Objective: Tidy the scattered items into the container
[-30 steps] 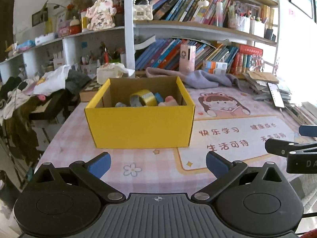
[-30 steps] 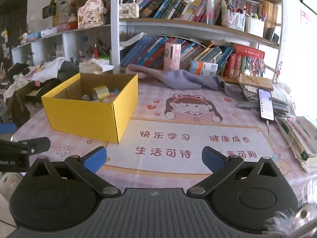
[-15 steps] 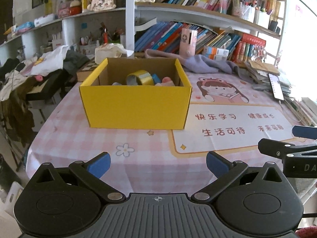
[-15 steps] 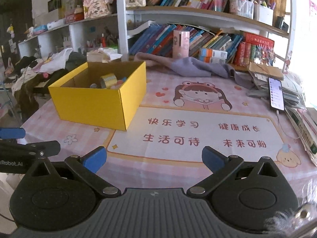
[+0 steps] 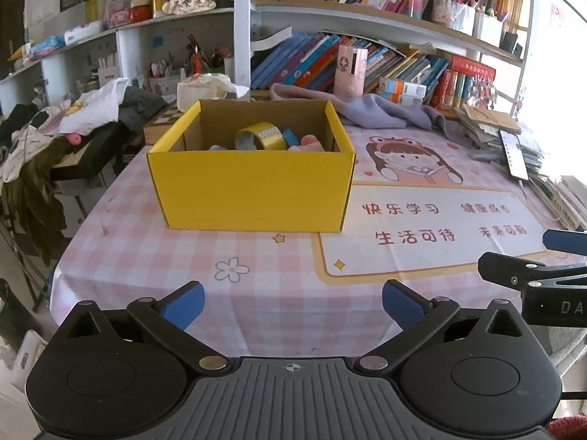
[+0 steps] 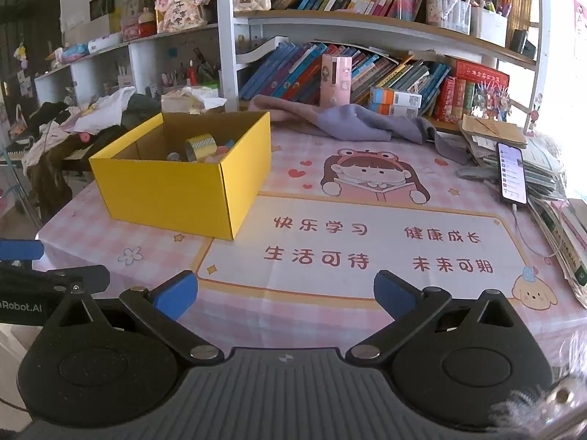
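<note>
A yellow cardboard box [image 5: 253, 190] stands on the pink checked tablecloth; it also shows in the right wrist view [image 6: 176, 194]. Inside it lie a gold tape roll [image 5: 261, 136], seen too in the right wrist view [image 6: 200, 146], and several small blue and pink items. My left gripper [image 5: 291, 302] is open and empty, held back at the table's front edge. My right gripper [image 6: 284, 295] is open and empty, also at the front edge, to the right of the box. The right gripper's side shows in the left wrist view [image 5: 532, 275].
A printed mat [image 6: 367, 242] covers the table's middle. A purple cloth [image 6: 352, 123] lies at the back. A phone [image 6: 511, 173] rests on stacked papers at the right. Bookshelves stand behind. A chair with clothes [image 5: 55, 139] stands left of the table.
Both grippers have pulled back from the box toward the table's front edge and risen a little. Both stay open and empty.
</note>
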Motion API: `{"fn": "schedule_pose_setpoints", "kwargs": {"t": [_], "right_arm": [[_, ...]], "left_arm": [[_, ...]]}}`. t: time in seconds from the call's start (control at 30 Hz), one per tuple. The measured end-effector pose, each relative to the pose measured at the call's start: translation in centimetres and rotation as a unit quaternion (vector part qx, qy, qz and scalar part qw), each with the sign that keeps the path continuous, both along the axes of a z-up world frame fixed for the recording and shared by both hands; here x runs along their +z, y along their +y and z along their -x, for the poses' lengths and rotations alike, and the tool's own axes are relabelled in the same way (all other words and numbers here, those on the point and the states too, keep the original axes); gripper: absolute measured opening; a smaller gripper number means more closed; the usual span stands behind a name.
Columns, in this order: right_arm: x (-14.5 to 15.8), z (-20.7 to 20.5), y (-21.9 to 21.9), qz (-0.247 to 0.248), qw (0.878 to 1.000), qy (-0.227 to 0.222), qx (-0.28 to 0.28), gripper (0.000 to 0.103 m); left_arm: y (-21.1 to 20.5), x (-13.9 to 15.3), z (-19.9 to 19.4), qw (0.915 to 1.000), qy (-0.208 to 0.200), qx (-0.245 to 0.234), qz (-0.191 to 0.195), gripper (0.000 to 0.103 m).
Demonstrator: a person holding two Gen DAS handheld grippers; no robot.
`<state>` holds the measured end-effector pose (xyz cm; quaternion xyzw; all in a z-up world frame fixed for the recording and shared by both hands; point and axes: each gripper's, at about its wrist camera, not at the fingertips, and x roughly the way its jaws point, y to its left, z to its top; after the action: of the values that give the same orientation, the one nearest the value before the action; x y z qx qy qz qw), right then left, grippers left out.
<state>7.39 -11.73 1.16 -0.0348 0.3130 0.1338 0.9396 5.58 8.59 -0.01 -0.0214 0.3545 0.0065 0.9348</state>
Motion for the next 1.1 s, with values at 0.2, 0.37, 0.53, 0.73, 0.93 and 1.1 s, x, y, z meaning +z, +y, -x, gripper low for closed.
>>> {"fn": "schedule_pose_setpoints", "kwargs": {"t": [0.2,0.37,0.53,0.73,0.93,1.1], "right_arm": [[-0.4,-0.3,0.3,0.015,1.000,0.010,-0.008,0.103],[-0.7,-0.3,0.6,0.029,0.999,0.021,-0.013,0.103],[-0.9,-0.1,0.5,0.034,0.999,0.025,-0.017,0.103],[-1.0,-0.2,0.2,0.032,0.999,0.032,-0.029,0.103],[-1.0,-0.2,0.2,0.031,0.999,0.032,-0.030,0.103],[-0.9,-0.3,0.2,0.031,0.999,0.033,-0.030,0.103]], "left_arm": [[-0.1,-0.4,-0.5,0.9999,0.015,-0.007,-0.004,0.103],[-0.6,-0.8,-0.7,0.9995,0.024,-0.019,-0.009,0.103],[-1.1,-1.0,-0.9,0.9988,0.027,-0.036,-0.016,0.103],[-1.1,-1.0,-1.2,0.9985,0.030,-0.043,-0.015,0.103],[-0.9,-1.3,-1.5,0.9982,0.036,-0.046,-0.015,0.103],[-0.8,-1.3,-1.5,0.9980,0.035,-0.052,-0.012,0.103]]}}
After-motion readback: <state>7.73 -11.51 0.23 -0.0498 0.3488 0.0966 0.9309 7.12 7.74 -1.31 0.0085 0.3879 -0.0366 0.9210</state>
